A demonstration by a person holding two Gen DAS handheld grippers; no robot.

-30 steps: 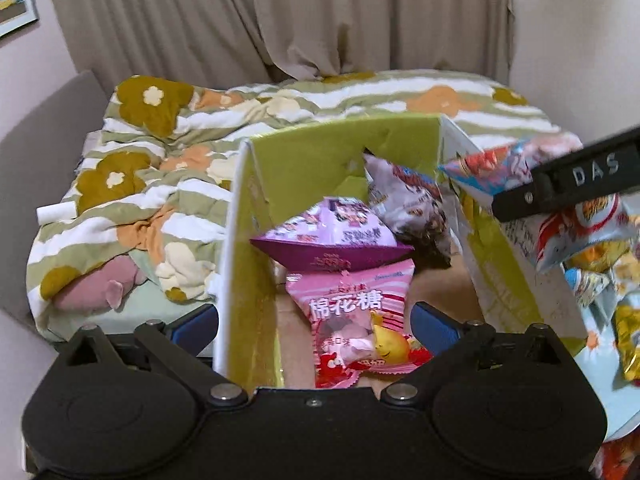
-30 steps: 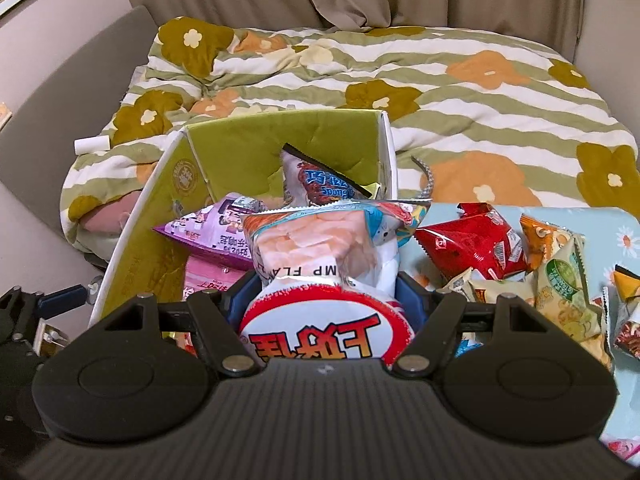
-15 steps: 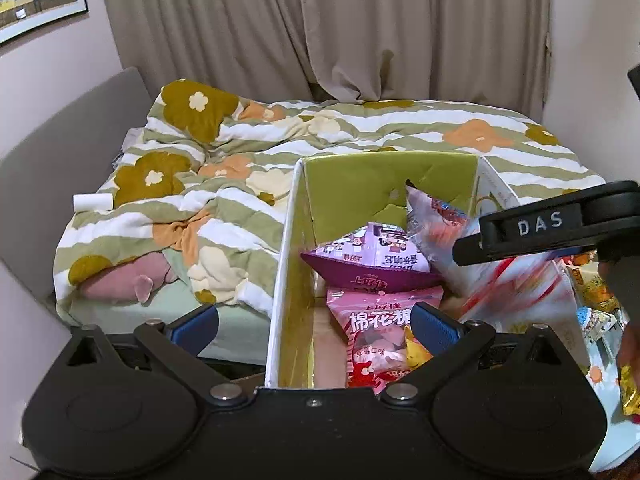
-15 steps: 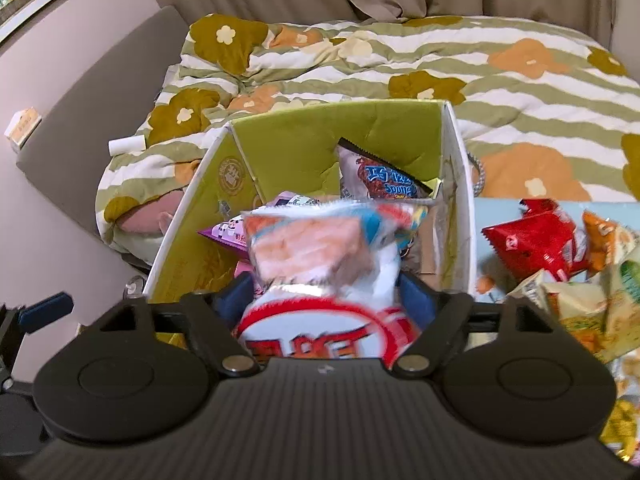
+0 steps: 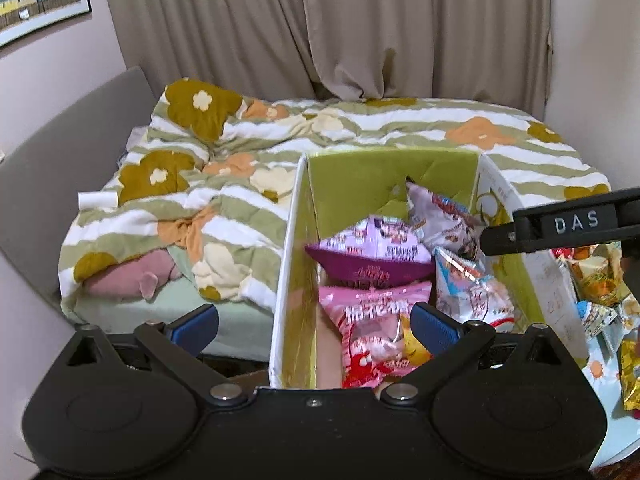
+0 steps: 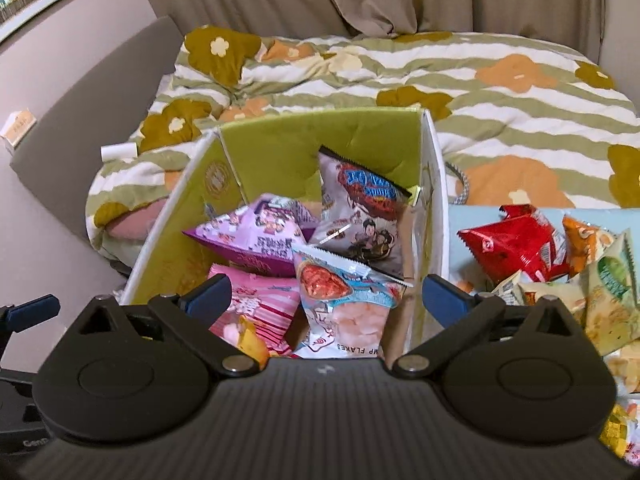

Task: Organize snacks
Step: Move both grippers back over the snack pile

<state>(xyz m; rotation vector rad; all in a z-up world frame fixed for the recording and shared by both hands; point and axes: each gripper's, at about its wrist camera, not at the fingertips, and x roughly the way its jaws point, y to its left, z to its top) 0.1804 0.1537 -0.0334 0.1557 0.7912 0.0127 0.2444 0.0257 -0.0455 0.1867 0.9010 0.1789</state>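
Observation:
A green-lined cardboard box (image 6: 328,140) (image 5: 360,176) holds several snack bags. The shrimp-flakes bag (image 6: 344,300) (image 5: 468,292) lies inside it at the near right, free of any grip. Beside it are a purple bag (image 6: 256,236) (image 5: 372,248), a pink marshmallow bag (image 6: 256,308) (image 5: 372,320) and a white-and-red bag (image 6: 360,216) leaning on the far wall. My right gripper (image 6: 326,298) hangs open above the box with nothing pressed between its fingers. My left gripper (image 5: 314,324) is open and empty over the box's left wall.
More snack bags lie on the light blue table to the right: a red bag (image 6: 516,240), an orange one (image 6: 580,240) and a green-and-cream one (image 6: 612,292). A bed with a flowered quilt (image 6: 500,80) sits behind the box. Curtains (image 5: 320,28) hang beyond.
The right gripper has opened and let go of the shrimp-flakes bag, which has dropped into the box. The left gripper has risen slightly.

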